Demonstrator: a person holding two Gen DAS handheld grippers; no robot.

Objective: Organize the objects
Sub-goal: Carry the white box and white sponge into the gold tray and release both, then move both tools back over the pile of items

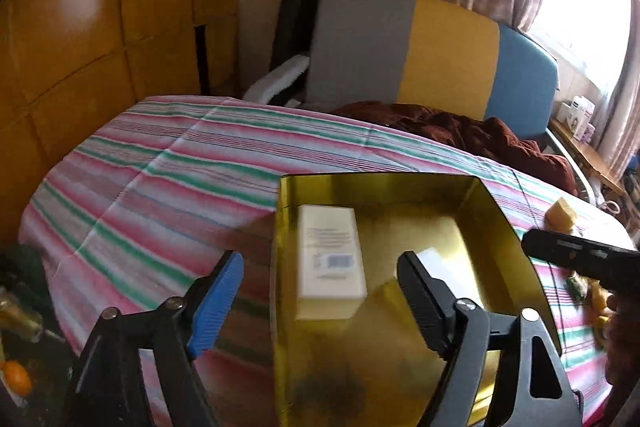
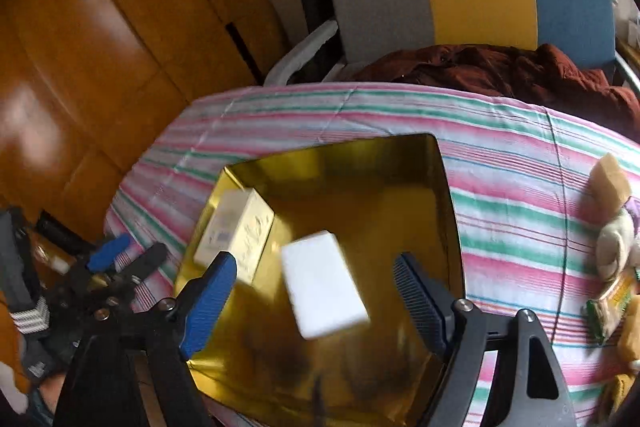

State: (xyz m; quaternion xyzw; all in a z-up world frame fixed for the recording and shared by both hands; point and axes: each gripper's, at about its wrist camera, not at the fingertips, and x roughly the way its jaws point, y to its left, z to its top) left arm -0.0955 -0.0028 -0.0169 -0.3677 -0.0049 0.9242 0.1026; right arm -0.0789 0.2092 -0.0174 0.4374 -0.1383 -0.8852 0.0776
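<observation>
Striped desk (image 1: 160, 163) carries gold tin (image 2: 448, 211) holding cream box (image 2: 236, 227) and white block (image 2: 324, 291); left tongs (image 1: 320, 303) and right tongs (image 2: 316, 303) both spread wide, gripping nothing.

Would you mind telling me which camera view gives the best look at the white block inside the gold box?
The right wrist view: the white block shows whole, between the open right gripper fingers, inside the gold box. In the left wrist view, only a corner of it peeks out behind a finger of the left gripper.

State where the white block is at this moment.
In the right wrist view the white block appears inside the gold tray, right of the cream box, between the open right gripper fingers.
</observation>
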